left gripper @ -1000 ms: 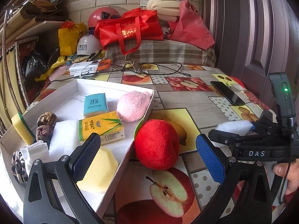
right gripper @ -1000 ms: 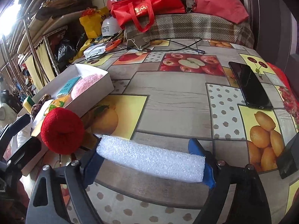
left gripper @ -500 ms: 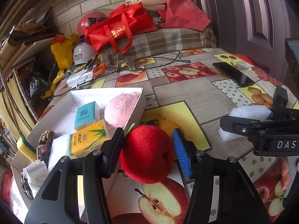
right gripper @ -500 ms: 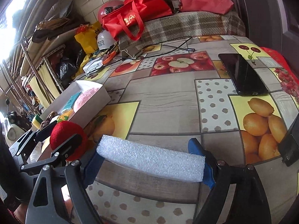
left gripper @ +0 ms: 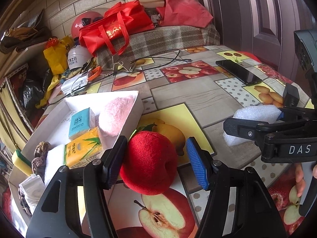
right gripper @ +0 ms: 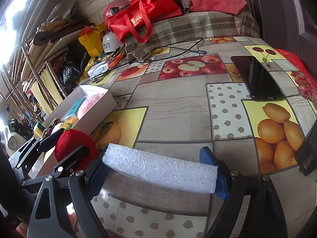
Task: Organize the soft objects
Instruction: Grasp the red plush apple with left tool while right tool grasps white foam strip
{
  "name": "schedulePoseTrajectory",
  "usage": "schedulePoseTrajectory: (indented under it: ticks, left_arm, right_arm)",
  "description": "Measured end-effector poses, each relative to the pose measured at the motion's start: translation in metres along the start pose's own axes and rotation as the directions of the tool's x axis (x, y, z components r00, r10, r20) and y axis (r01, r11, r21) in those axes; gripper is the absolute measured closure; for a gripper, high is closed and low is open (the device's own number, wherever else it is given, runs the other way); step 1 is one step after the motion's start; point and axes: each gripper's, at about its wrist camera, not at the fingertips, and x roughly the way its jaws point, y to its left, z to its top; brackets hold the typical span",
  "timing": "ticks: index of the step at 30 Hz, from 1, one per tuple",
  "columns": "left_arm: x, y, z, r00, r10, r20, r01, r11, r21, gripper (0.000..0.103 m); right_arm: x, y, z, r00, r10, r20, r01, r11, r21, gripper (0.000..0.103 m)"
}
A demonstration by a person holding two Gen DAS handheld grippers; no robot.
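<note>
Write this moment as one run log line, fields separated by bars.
left gripper: jaws opening, red plush apple between them | right gripper: shut on white foam block | white box: beside apple

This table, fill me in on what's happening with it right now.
A person is sorting soft things into a white box with two handheld grippers. The left gripper straddles a red plush apple that sits on the tablecloth beside the box; its jaws are opening, and the blue pad stands clear of the apple. The right gripper is clamped on a white foam strip held just above the table. The box already holds tissue packs, a pink puff and other soft items.
</note>
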Motion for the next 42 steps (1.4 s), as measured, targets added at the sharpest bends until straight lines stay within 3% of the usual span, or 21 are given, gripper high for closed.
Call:
schedulePoseTrajectory:
  ticks: [9, 13, 18, 21, 25, 28, 32, 34, 42]
  left_arm:
    - [0.0, 0.008, -0.001, 1.0, -0.011, -0.002, 0.011, 0.999, -0.046, 0.041]
    - [-0.007, 0.011, -0.002, 0.995, -0.09, 0.038, 0.092, 0.994, -0.05, 0.042]
    - [-0.024, -0.003, -0.005, 0.972, -0.217, 0.088, 0.214, 0.976, 0.039, 0.046]
    - [-0.038, -0.009, -0.009, 0.939, -0.323, 0.116, 0.316, 0.946, 0.076, 0.05]
    - [-0.056, -0.003, -0.014, 0.934, -0.301, 0.191, 0.294, 0.954, 0.063, 0.05]
    - [-0.047, 0.002, -0.013, 0.949, -0.28, 0.143, 0.278, 0.96, 0.032, 0.05]
    - [-0.03, -0.001, -0.014, 0.935, -0.353, 0.027, 0.352, 0.936, 0.011, 0.05]
    - [-0.023, -0.008, -0.014, 0.938, -0.346, -0.015, 0.346, 0.938, 0.029, 0.049]
    - [-0.006, -0.019, -0.006, 0.948, -0.314, -0.053, 0.316, 0.948, 0.03, 0.04]
  right_arm:
    - [0.0, 0.0, 0.0, 1.0, -0.001, -0.001, 0.001, 1.0, -0.001, 0.015]
    - [0.0, 0.0, 0.0, 1.0, 0.0, 0.0, 0.0, 1.0, 0.001, 0.015]
    - [0.001, -0.001, -0.002, 1.0, 0.002, 0.001, -0.002, 1.0, 0.005, 0.015]
    - [0.001, -0.001, -0.002, 1.0, 0.004, 0.001, -0.004, 1.0, 0.008, 0.015]
    - [0.0, -0.004, -0.003, 1.0, 0.014, 0.002, -0.014, 1.0, 0.022, 0.015]
    - [-0.001, -0.004, -0.003, 1.0, 0.012, 0.003, -0.012, 1.0, 0.02, 0.015]
    - [-0.003, -0.009, -0.003, 1.0, 0.009, 0.015, -0.01, 0.999, 0.052, 0.015]
    - [-0.004, -0.012, -0.003, 1.0, 0.011, 0.02, -0.012, 0.998, 0.064, 0.015]
    - [-0.004, -0.008, -0.002, 1.0, 0.005, 0.017, -0.006, 0.998, 0.059, 0.015]
